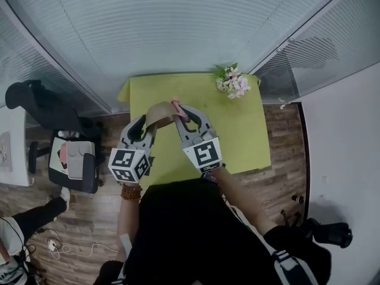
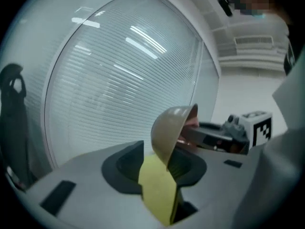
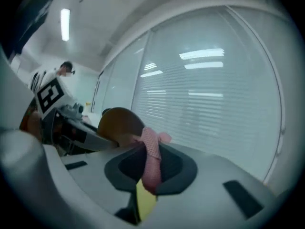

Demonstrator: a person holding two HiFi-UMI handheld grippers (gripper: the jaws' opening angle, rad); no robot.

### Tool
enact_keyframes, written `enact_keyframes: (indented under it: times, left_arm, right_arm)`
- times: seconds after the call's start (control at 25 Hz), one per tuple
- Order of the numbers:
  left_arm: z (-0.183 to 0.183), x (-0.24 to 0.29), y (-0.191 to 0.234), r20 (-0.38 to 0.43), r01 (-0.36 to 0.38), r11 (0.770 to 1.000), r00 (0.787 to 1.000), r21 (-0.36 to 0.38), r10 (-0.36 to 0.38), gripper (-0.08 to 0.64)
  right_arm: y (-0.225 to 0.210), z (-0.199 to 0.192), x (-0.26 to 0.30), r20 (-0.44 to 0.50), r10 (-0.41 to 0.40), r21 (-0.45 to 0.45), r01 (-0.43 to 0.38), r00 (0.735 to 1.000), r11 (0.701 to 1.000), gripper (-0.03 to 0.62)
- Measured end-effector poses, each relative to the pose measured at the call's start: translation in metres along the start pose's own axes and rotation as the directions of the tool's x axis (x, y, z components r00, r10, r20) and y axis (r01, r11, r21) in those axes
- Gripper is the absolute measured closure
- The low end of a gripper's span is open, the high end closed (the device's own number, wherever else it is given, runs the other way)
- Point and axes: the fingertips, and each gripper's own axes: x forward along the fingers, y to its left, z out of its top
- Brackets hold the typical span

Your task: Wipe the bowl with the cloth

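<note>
Well, got the left hand-held gripper (image 2: 161, 159) spread round the brown bowl's (image 2: 169, 128) rim, up over the green bench (image 1: 237, 135); right hand-held gripper (image 3: 151, 168) pinching the pink cloth (image 3: 152, 144) at that bowl.

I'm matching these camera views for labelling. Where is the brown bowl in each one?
Head view: bowl left of centre, over green table.
Left gripper view: bowl central, above the jaws.
Right gripper view: bowl left of centre, beside pink cloth.
Shared landmark: green table, seen between the jaws.
</note>
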Motion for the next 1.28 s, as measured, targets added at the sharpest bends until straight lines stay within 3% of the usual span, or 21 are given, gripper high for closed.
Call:
enact_keyframes:
  times: [0.04,0.08,0.16,0.24,0.28,0.36,0.52,0.6,0.72,0.84,0.96,1.04,1.12,1.24,1.28]
  left_arm:
    - [-0.004,0.002,-0.001,-0.029,-0.018,0.997,0.999,0.080,0.020,0.428]
    - [-0.008,0.004,-0.002,-0.051,-0.032,0.990,0.998,0.141,0.039,0.426]
    - [-0.011,0.008,-0.003,-0.060,-0.048,0.983,0.996,0.180,0.059,0.442]
    - [-0.008,0.010,-0.005,-0.030,-0.026,0.994,0.999,0.107,0.029,0.471]
    - [-0.006,0.010,-0.007,-0.014,-0.005,0.999,1.000,0.054,0.006,0.482]
    - [-0.003,0.007,-0.008,0.007,0.019,1.000,1.000,-0.025,-0.019,0.492]
    - [0.012,0.001,-0.009,0.067,0.034,0.995,0.997,-0.093,-0.028,0.508]
    - [0.021,-0.001,-0.010,0.110,0.060,0.985,0.993,-0.161,-0.042,0.508]
    - [0.027,-0.004,-0.011,0.170,0.104,0.960,0.984,-0.261,-0.061,0.509]
    - [0.026,-0.007,-0.009,0.215,0.126,0.936,0.975,-0.327,-0.057,0.509]
    - [0.022,-0.009,-0.005,0.235,0.140,0.909,0.971,-0.392,-0.049,0.509]
    - [0.019,-0.009,-0.003,0.243,0.141,0.896,0.969,-0.421,-0.039,0.509]
    - [0.018,-0.010,-0.001,0.248,0.134,0.891,0.968,-0.433,-0.025,0.509]
    - [0.016,-0.009,0.000,0.241,0.118,0.900,0.970,-0.419,-0.015,0.508]
    - [0.013,-0.007,-0.001,0.224,0.114,0.912,0.974,-0.394,-0.025,0.506]
  right_arm:
    - [0.005,0.009,-0.003,0.007,0.003,-0.147,-0.002,1.000,0.989,0.561]
    - [0.013,0.016,-0.005,0.014,0.007,-0.284,-0.003,1.000,0.959,0.561]
    - [0.031,0.027,-0.010,0.038,0.009,-0.497,0.010,0.999,0.868,0.561]
    - [0.038,0.034,-0.014,0.068,-0.002,-0.593,0.042,0.998,0.804,0.561]
    - [0.039,0.036,-0.016,0.082,-0.009,-0.606,0.057,0.997,0.794,0.561]
    - [0.037,0.039,-0.018,0.103,-0.016,-0.575,0.073,0.995,0.815,0.563]
    - [0.025,0.042,-0.017,0.124,-0.023,-0.347,0.065,0.992,0.936,0.564]
    - [0.018,0.046,-0.015,0.138,-0.020,-0.223,0.051,0.990,0.974,0.563]
    - [0.013,0.055,-0.013,0.203,-0.016,-0.034,0.023,0.979,0.999,0.563]
    - [0.012,0.045,-0.009,0.191,0.001,0.162,-0.032,0.982,0.986,0.563]
    - [0.013,0.027,-0.004,0.158,0.033,0.351,-0.088,0.987,0.932,0.564]
    - [0.015,0.017,0.000,0.153,0.061,0.475,-0.128,0.986,0.871,0.565]
    - [0.016,0.007,0.003,0.155,0.102,0.598,-0.175,0.983,0.782,0.565]
    - [0.020,-0.005,0.006,0.156,0.189,0.764,-0.239,0.970,0.600,0.561]
    - [0.020,-0.010,0.008,0.137,0.207,0.779,-0.235,0.969,0.582,0.559]
